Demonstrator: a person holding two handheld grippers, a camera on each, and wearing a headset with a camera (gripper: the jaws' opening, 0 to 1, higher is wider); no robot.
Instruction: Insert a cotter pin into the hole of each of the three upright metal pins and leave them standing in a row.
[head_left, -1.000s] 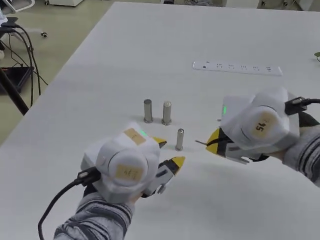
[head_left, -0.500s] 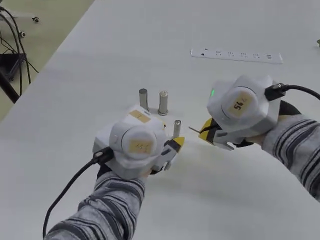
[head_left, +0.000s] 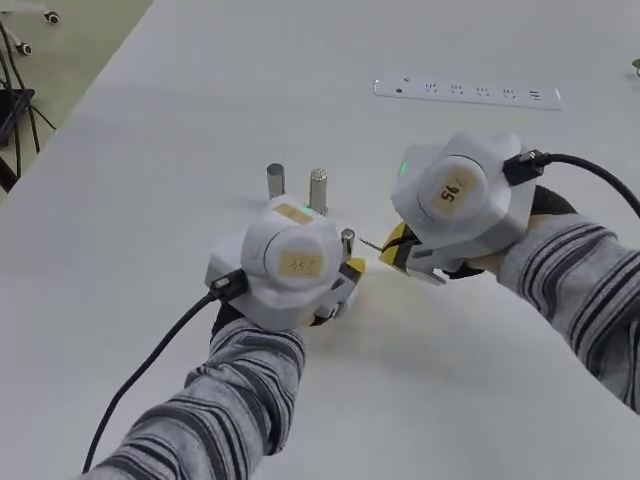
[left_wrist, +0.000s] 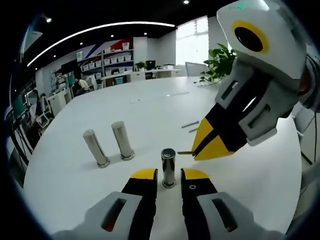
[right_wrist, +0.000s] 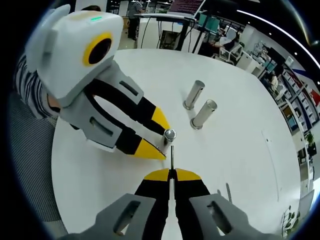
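Cotter pin (right_wrist: 172, 155), clamped in the right tool (right_wrist: 172, 172), has closed to just beside the head of the nearest metal pin (left_wrist: 168, 162) at frame centre on the desk (head_left: 450, 380), which the left tool (left_wrist: 168, 174) now brackets narrowly, so insertion appears imminent.

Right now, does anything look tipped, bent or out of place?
Nothing stands out. All three metal pins stand upright: two side by side, the third pin between the jaws of the left hand-held gripper. The right hand-held gripper holds a straight cotter pin aimed at it. Spare cotter pins lie loose nearby.
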